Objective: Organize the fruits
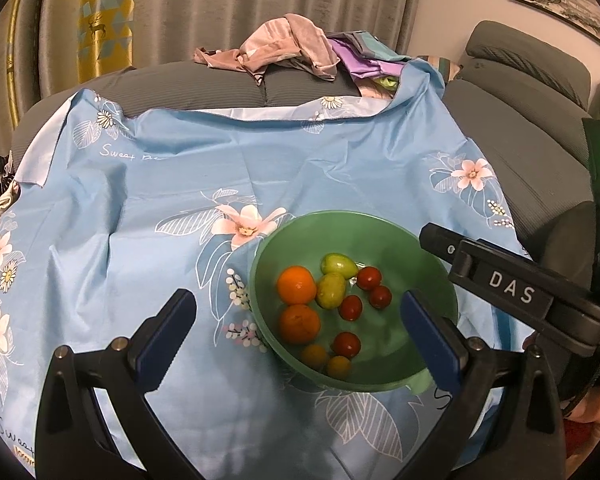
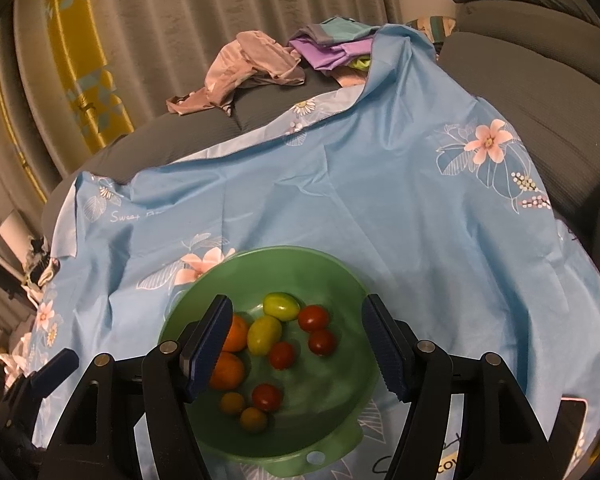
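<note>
A green bowl (image 1: 420, 248) sits on a blue flowered cloth (image 1: 180, 184) and holds two oranges (image 1: 297, 285), two green fruits (image 1: 331, 289), several red cherry tomatoes (image 1: 346, 345) and two small yellowish tomatoes (image 1: 314, 355). My left gripper (image 1: 300, 340) is open and empty, above the bowl's left half. My right gripper (image 2: 298, 354) is open and empty, straddling the bowl (image 2: 340, 276) from above; its left finger covers part of the oranges (image 2: 227, 369). The right gripper's body (image 1: 512, 292) shows at the right in the left wrist view.
The cloth (image 2: 380, 200) covers a grey sofa (image 1: 520, 152). A pile of crumpled clothes (image 1: 288, 46) lies at the back. Curtains (image 1: 220, 4) hang behind. A dark flat object (image 2: 572, 420) lies on the cloth at the lower right.
</note>
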`<state>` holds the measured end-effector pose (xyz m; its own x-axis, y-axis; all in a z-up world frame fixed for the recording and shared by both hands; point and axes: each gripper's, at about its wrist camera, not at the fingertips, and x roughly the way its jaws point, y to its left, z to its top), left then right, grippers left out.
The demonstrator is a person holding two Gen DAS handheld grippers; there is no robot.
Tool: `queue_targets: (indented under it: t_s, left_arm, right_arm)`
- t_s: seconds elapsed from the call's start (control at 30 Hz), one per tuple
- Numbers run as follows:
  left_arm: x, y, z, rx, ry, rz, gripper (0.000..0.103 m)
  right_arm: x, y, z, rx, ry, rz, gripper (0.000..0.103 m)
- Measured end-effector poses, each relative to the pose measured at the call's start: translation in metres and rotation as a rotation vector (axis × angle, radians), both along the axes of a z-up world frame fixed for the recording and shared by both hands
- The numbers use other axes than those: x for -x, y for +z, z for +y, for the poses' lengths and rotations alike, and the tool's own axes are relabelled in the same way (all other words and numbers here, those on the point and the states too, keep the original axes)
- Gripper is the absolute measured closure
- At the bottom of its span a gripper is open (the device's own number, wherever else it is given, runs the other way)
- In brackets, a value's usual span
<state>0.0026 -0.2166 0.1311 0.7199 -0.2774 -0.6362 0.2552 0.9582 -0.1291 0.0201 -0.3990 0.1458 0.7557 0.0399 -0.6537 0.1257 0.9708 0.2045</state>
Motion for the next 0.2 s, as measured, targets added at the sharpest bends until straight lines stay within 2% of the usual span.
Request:
queue_targets:
  t_s: [0.2]
  left_arm:
    - [-0.0002,-0.0009,0.0018,-0.001,0.002,0.008,0.001]
  right_arm:
    - [-0.0009,0.0033,0.0033,0.008,0.013,-0.001,0.035]
